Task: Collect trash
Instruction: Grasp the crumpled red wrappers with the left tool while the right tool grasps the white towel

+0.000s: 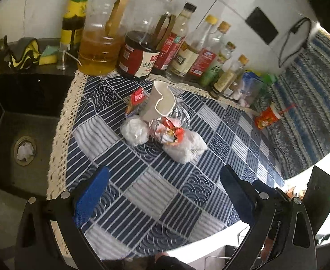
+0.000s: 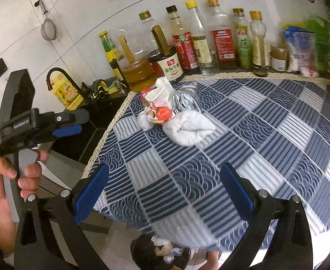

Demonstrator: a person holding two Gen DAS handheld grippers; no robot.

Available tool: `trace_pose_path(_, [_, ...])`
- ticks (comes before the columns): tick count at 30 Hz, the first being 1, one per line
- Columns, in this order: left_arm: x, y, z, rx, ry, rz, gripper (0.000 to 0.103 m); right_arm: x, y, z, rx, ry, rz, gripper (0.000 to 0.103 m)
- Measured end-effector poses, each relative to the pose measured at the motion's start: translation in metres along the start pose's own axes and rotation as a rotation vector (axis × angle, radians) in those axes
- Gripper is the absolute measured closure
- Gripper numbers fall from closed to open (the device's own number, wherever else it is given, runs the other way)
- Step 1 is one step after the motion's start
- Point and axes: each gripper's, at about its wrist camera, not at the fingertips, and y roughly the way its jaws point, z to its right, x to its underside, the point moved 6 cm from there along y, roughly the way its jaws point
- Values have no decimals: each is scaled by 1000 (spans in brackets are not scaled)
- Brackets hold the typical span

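Glass bottles [image 1: 183,45] behind trash pile [image 1: 165,121]

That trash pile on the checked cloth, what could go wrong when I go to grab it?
Both the left claw and right claw are open and short of the pile.
1. The crushed paper cup leans on wrappers and tissue wads; pulling one piece may scatter the rest.
2. The bottles stand close behind; overreaching could knock one.
3. The clear plastic is hard to see and easily missed.
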Motion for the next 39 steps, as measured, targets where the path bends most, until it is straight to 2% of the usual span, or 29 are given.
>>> trace_pose_path(5, [-11, 34, 1, 19, -48, -48, 7, -11, 32, 18, -26, -16, -38, 5])
trace_pose_path(9, [-20, 53, 1, 39, -103, -55, 8, -18, 52, 31, -41, -30, -65, 5])
trace_pose_path(12, [-25, 72, -5, 103, -206, -73, 8, -22, 65, 40, -54, -30, -81, 5])
trace_pose_path(15, [-27, 86, -7, 137, -269, -90, 8, -27, 79, 49, -70, -27, -97, 5])
trace_pose_path(20, [-26, 102, -15, 142, -373, -112, 8, -35, 94, 52, -108, -44, -109, 5])
trace_pose_path(31, [-29, 128, -24, 150, -514, -126, 25, -44, 125, 51, -168, -87, -143, 5])
trace_pose_path(33, [-30, 131, -26, 134, -520, -120, 36, -46, 130, 50, -174, -86, -144, 6])
trace_pose_path(36, [-29, 135, -25, 132, -517, -122, 48, -46, 134, 49, -184, -88, -154, 13])
trace_pose_path(39, [-28, 136, -24, 135, -515, -120, 52, -43, 140, 50, -174, -90, -177, 28])
